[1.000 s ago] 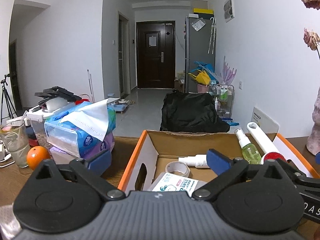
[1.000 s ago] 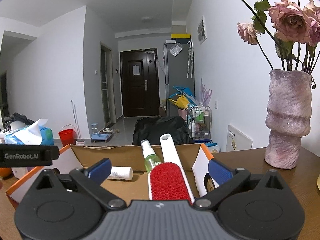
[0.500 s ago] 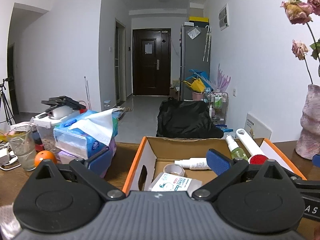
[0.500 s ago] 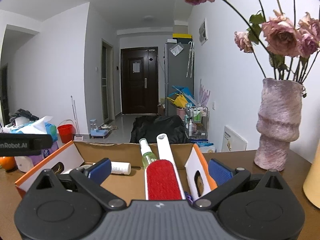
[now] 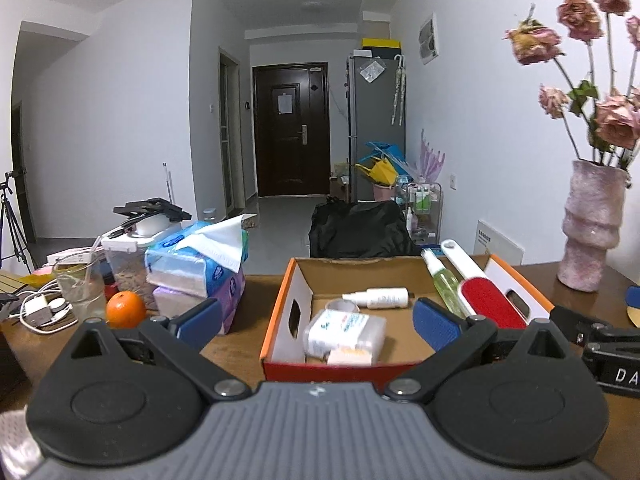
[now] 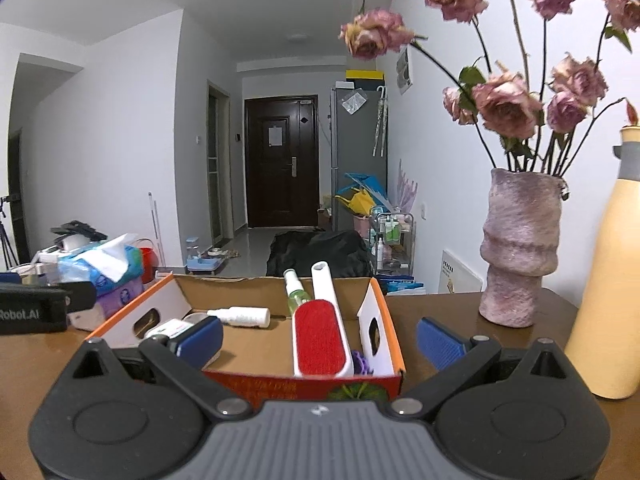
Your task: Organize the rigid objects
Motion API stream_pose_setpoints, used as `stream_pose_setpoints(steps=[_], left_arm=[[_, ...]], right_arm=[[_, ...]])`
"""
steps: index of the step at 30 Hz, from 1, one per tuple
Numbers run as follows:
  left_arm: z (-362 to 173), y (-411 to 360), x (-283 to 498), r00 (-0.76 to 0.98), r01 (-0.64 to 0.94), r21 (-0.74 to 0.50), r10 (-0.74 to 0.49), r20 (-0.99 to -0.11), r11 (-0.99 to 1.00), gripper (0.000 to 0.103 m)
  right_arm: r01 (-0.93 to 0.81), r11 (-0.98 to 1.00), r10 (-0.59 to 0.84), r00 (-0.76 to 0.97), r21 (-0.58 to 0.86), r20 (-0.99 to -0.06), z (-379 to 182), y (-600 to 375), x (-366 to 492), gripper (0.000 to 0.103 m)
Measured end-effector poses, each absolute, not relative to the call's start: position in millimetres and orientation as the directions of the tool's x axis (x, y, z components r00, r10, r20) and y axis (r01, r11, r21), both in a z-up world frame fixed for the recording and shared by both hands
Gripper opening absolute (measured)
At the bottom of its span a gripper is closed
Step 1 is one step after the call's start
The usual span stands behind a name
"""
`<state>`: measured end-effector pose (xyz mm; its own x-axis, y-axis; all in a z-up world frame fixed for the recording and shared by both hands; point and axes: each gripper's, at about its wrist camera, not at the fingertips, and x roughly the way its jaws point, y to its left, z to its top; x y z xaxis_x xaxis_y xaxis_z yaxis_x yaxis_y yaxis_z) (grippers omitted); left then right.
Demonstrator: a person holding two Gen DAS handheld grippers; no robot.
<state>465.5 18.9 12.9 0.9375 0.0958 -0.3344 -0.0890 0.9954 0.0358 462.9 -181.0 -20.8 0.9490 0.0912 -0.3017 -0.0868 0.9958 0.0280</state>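
**Cardboard box loaded, both grippers empty and wide apart**

Cardboard box with orange rim sits mid-table. Inside it: lint brush with red pad leaning on the right side, green spray bottle beside it against the back wall, white bottle lying flat, tape roll, clear-lidded pack at front. Left gripper has its jaws spread, nothing between them, hovering at the box's near wall. Right gripper likewise spread and empty, near the box's front right corner.

Risks, as judged: the brush and spray bottle only lean, so a nudge to the box could topple them. The vase with dried roses and the yellow bottle stand near the right gripper; a sideways swing might knock either. The glass and orange crowd the left.

Writing: "Robot.AI" on the left gripper's body in the right view; "DA" on the right gripper's body in the left view. Pack label too blurred to read.
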Motion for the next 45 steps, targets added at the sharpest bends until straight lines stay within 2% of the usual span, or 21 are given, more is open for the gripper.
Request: stream_pose_setpoints(steps=[11,22,28,45], left_arm=[[26.7,7.3,370.1,0.940,-0.059,0.037,0.068,-0.336,0.998,0.103],[14.8,6.7,259.0,0.927,-0.051,0.018,0.054,-0.371,0.999,0.103],[8.8,4.1,214.8,0.923,-0.051,0.021,0.055,-0.380,0.998,0.103],[8.3,5.5,174.5,0.922,-0.063,0.008,0.062,-0.381,0.998,0.103]], right_arm=[[-0.085,0.995,0.094,0.950,0.043,-0.299,-2.4,-190.5,363.8,0.103],[-0.098,0.994,0.108,0.935,0.046,-0.337,-17.8,-203.1,253.5,0.103],[-0.111,0.993,0.118,0.939,0.040,-0.322,-16.8,-205.4,207.2,0.103],[-0.132,0.991,0.132,0.943,0.020,-0.304,-13.0,-199.4,165.6,0.103]])
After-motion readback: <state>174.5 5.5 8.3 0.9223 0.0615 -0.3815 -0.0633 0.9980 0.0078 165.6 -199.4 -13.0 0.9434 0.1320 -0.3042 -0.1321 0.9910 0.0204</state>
